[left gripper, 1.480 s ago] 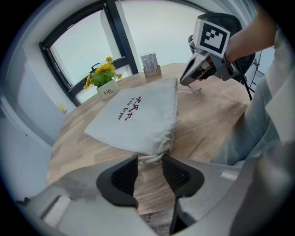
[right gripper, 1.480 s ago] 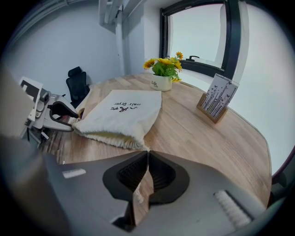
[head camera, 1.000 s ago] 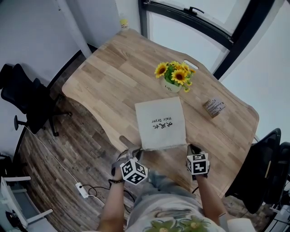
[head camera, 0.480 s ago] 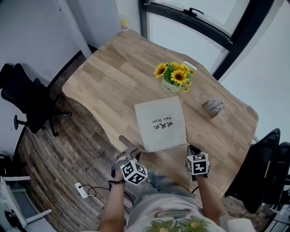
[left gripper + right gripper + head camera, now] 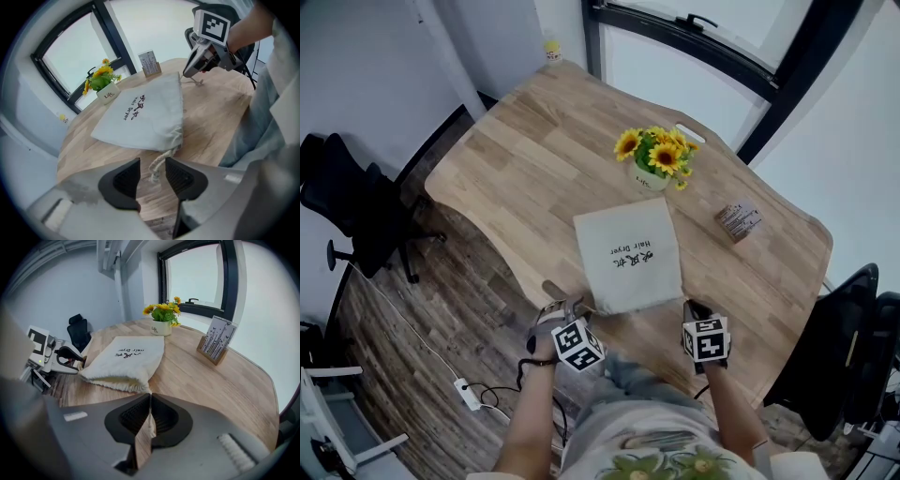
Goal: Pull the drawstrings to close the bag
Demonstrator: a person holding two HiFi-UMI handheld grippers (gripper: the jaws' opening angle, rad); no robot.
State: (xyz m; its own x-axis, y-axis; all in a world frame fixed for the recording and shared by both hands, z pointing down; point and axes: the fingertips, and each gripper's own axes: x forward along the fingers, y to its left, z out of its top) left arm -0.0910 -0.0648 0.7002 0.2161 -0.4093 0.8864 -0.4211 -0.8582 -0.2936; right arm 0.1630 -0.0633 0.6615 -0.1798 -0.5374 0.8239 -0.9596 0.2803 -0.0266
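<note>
A cream drawstring bag with dark print lies flat on the wooden table, its gathered mouth toward me. In the left gripper view the left drawstring trails loose between the jaws of my left gripper. Those jaws have just been opening, and the pads stand apart without pressing the cord. My left gripper sits at the bag's near left corner. My right gripper, at the near right corner, is shut on the right drawstring, a thin cream cord pinched between its pads.
A pot of sunflowers stands behind the bag and a small card holder to its right. A small bottle sits at the table's far corner. Office chairs stand at the left and right. A power strip lies on the floor.
The left gripper's jaws have opened and let go of the left drawstring, and that gripper has sunk a little. The right gripper has kept still, closed on its cord.
</note>
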